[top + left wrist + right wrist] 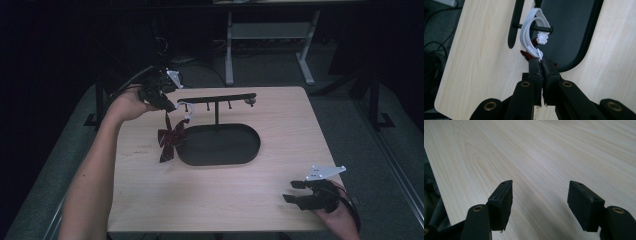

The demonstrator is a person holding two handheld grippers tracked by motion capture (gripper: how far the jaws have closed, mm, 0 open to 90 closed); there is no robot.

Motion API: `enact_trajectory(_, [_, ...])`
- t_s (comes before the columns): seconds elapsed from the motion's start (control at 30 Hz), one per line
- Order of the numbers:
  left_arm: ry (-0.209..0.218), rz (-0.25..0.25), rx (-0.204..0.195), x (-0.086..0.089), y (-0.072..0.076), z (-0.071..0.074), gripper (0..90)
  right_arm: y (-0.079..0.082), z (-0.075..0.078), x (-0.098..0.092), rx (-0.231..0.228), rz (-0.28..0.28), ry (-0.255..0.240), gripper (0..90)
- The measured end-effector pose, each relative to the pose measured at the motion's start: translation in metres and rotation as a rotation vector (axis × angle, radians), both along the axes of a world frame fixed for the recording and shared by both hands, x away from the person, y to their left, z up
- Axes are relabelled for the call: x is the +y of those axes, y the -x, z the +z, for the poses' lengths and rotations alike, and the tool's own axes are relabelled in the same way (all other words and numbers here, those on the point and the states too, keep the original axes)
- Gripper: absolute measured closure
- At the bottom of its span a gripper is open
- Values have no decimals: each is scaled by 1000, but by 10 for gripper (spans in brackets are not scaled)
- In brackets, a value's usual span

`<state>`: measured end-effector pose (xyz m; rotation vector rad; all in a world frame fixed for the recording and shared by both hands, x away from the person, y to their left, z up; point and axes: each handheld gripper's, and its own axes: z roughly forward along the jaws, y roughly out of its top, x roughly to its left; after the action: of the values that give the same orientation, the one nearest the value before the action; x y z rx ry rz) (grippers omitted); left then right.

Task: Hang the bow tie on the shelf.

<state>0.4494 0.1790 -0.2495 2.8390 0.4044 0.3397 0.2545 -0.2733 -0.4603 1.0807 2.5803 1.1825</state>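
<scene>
While I am holding it by the top of its white loop (530, 37), the dark red hanging ornament (170, 139) is dangling beside the black stand (216, 102), its loop passing over a peg (541, 29) on the crossbar, above the oval tray (220, 145). I judge it light, limp in the cord, easily swinging; the knot is the best purchase. Left gripper (541, 65): clenched on the cord. Right gripper (540, 195): jaws apart, resting empty on the pale table (210, 195).
</scene>
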Motion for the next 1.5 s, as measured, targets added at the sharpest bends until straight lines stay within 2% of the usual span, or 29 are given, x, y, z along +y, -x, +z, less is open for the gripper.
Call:
enact_trajectory(0.07, [-3,6,-2,0,0,0,867,0,0,0,0,0,0,365])
enact_trajectory(0.13, [-7,14,-1,0,0,-1,816,0,0,1,3,-2,-1,364])
enact_trajectory(0.23, [-25,25,-10,-1,0,-4,795,0,0,1,3,-3,-2,365])
enact_trajectory(0.37, [-27,39,-12,0,0,-5,749,0,0,0,-1,-4,-3,365])
enact_trajectory(0.63, [-40,15,-12,-1,6,-5,732,1,0,0,-4,-1,0,365])
enact_trajectory(0.7, [-29,14,-9,0,7,-5,733,1,1,0,-1,-2,3,364])
enact_trajectory(0.87, [-29,14,-6,3,10,-8,733,2,1,1,-1,-5,3,364])
enact_trajectory(1.0, [-8,25,3,8,11,-10,721,2,1,0,-2,-4,5,365])
enact_trajectory(1.23, [5,34,18,16,14,-18,716,4,4,-7,-10,-35,-8,364])
enact_trajectory(1.4, [-11,33,23,18,15,-21,714,3,4,-8,-15,-31,-3,364])
enact_trajectory(1.5, [11,32,20,21,18,-21,705,3,4,-7,-7,-38,-5,364])
